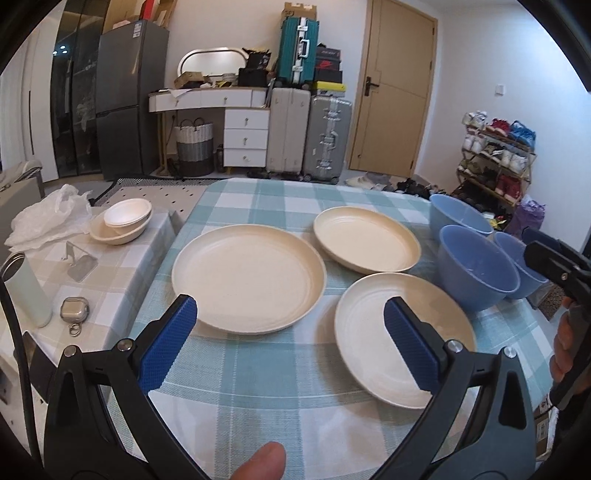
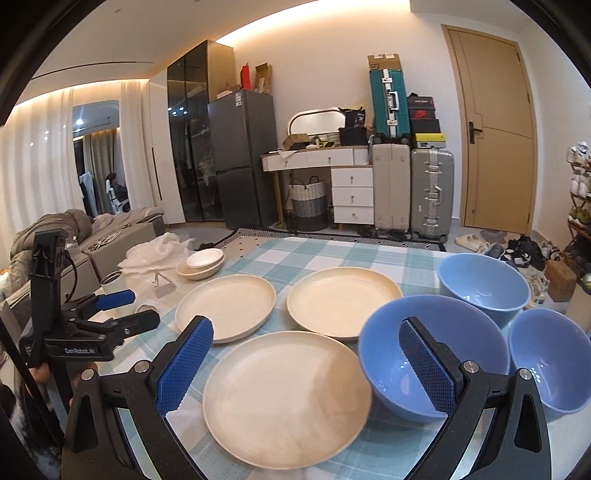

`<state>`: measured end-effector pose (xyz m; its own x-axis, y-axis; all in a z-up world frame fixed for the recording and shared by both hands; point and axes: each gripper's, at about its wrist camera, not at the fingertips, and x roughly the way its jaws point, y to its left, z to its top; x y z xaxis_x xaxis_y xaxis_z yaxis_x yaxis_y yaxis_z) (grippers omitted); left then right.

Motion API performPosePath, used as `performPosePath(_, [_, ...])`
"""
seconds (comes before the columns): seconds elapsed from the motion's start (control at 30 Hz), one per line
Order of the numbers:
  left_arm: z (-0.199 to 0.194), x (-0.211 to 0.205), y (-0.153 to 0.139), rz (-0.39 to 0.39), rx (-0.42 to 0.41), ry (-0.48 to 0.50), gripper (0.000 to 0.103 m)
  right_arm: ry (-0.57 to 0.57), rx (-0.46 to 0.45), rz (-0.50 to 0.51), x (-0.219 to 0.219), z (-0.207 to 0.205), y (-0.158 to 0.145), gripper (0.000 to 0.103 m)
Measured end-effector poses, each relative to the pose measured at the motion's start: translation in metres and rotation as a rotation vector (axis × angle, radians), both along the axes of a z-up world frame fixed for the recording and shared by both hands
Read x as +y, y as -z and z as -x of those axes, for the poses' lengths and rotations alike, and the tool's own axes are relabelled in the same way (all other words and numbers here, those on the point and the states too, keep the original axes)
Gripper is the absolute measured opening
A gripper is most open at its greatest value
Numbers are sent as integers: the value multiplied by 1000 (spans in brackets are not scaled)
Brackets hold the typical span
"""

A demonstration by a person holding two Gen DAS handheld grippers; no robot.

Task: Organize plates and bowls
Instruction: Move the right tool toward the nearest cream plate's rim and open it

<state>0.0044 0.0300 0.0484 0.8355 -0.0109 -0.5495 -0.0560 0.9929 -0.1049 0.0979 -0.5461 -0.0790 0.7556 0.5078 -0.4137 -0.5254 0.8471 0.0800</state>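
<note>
domestic interior. a wooden door (image 2: 495, 129) with a dark handle stands at 2 o'clock in a plain white wall (image 2: 317, 62). left of it, at 12 o'clock, two upright suitcases (image 2: 412, 192) carry a teal suitcase (image 2: 388, 101) and stacked shoe boxes (image 2: 424, 114). beside them is a white dressing table (image 2: 328, 173) with an arched mirror (image 2: 317, 122) and three drawers, a woven basket (image 2: 308, 201) beneath it. a grey refrigerator (image 2: 243, 155) and a dark glass cabinet (image 2: 186, 144) stand at 11 o'clock. white curtains (image 2: 37, 170) hang at 9 o'clock under cove ceiling lighting (image 2: 295, 22). a shoe rack (image 1: 495, 158) fills 3 o'clock, with loose shoes on the pale floor (image 2: 472, 240).
</note>
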Motion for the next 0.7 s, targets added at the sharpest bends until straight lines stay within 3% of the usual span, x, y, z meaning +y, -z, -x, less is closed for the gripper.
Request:
performPosePath(0.37, [-31,24,6,-17,48,-80,101,-87,101,5,46,-52,-3,103])
performPosePath(0.7, [-68,51,23,36,106,-120,101,-125,202,18,80,-97,10,103])
